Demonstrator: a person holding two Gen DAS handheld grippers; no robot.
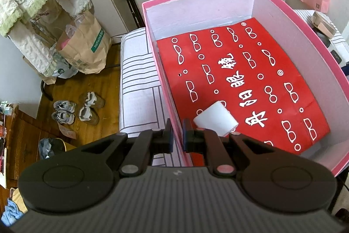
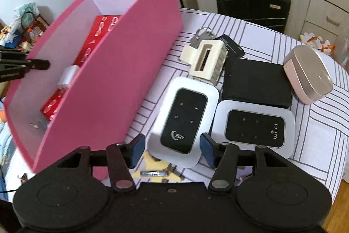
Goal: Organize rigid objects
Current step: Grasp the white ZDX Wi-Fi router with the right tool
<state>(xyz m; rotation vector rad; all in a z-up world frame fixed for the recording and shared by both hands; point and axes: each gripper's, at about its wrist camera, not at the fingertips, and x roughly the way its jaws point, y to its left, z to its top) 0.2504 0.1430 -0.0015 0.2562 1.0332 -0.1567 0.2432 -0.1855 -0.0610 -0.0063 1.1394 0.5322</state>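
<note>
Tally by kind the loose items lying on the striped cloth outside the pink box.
Wi-Fi routers: 2
Hair claw clips: 1
Key bunches: 1
Black boxes: 1
Black cards: 1
Pink cases: 1
Star-shaped clips: 1
Total: 8

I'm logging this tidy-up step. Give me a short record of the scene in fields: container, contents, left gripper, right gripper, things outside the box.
container: pink cardboard box
contents: red printed sheet, small white block
left gripper: shut on box wall
right gripper: open, fingers either side of white ZDX router
outside the box: second white router, cream hair claw
</note>
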